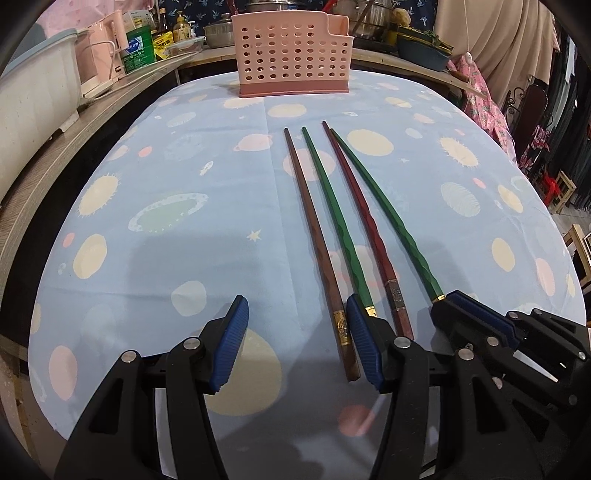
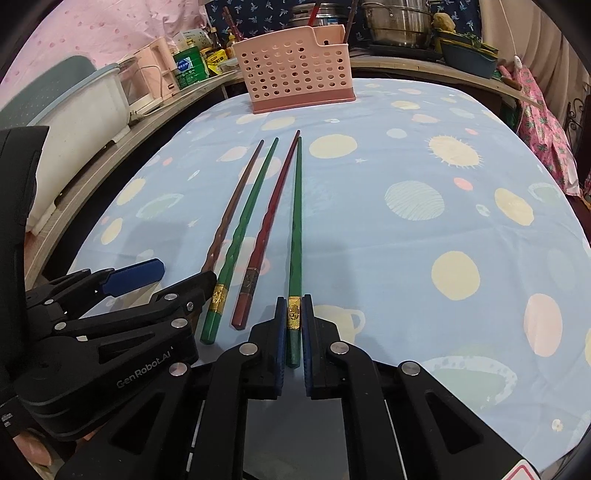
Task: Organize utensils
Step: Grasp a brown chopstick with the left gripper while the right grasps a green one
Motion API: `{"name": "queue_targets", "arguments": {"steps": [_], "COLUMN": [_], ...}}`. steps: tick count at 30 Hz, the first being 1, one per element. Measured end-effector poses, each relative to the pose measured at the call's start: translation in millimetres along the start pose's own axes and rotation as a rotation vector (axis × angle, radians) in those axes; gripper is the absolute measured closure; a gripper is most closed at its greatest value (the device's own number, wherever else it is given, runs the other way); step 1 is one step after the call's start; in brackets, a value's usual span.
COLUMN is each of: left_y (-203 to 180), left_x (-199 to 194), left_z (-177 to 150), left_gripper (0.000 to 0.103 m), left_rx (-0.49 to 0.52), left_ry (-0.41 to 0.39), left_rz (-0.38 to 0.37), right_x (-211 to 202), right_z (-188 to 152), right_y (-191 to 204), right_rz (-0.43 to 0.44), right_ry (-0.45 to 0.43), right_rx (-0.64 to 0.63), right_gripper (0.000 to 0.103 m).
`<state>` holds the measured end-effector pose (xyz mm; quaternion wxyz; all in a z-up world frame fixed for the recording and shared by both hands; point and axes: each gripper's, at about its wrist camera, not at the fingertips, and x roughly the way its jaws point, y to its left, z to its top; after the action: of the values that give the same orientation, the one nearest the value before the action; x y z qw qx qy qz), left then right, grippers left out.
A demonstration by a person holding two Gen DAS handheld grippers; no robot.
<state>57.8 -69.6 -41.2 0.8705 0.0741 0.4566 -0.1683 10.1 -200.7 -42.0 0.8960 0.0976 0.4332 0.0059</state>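
Note:
Several chopsticks lie side by side on the blue patterned tablecloth [image 1: 184, 258]: a brown one [image 1: 314, 236], a green one [image 1: 332, 206], a red one [image 1: 365, 221] and a second green one [image 1: 391, 218]. My right gripper [image 2: 294, 306] is shut on the thick end of the rightmost green chopstick [image 2: 295, 229], which rests on the cloth. My left gripper [image 1: 297, 314] is open; the brown chopstick's thick end lies just inside its right finger. A pink perforated utensil holder [image 1: 293, 55] stands at the table's far edge; it also shows in the right wrist view [image 2: 299, 72].
A wooden counter [image 1: 55, 155] runs along the left and back with a white tub [image 1: 33, 96], a pink kettle [image 1: 101, 48], bottles and metal pots [image 2: 397, 20]. Clothes hang at the right [image 1: 480, 96].

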Motion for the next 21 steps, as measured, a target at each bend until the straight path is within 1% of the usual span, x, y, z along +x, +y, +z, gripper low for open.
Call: {"name": "queue_targets", "arguments": {"steps": [4,7,8,12,15,18,21], "left_y": [0.9,3.5,4.7,11.1,14.3,15.8,16.2], "left_x": [1.6,2.9,3.5,6.9,9.3,10.8,11.7], "left_z": [2.0,5.2,6.3,12.6,15.8,17.8,19.1], "left_gripper": [0.054,0.062,0.067,0.081,0.088,0.093,0.095], "left_rx": [0.004,-0.003,-0.006,-0.023,-0.029,-0.027,-0.027], "left_ry": [-0.005,-0.007,-0.008,-0.007,-0.008,-0.01,-0.009], "left_rz": [0.011,0.019,0.022,0.028,0.033,0.038,0.036], "right_x": [-0.1,1.1,1.8,4.0,5.5,7.4,8.4], "right_z": [-0.2,2.0,2.9,5.4,7.3,9.7,10.9], "right_y": [0.3,-0.1,-0.1,0.0,0.5,0.4,0.3], "right_rz": [0.0,-0.002,-0.003,-0.006,-0.009,-0.01,-0.008], "right_ry": [-0.001,-0.003,-0.004,-0.007,-0.01,-0.012,-0.013], "right_rx": [-0.001,0.0,-0.001,-0.004,-0.01,-0.013,-0.015], "right_gripper": [0.097,0.097,0.097,0.097,0.097,0.097,0.097]}}
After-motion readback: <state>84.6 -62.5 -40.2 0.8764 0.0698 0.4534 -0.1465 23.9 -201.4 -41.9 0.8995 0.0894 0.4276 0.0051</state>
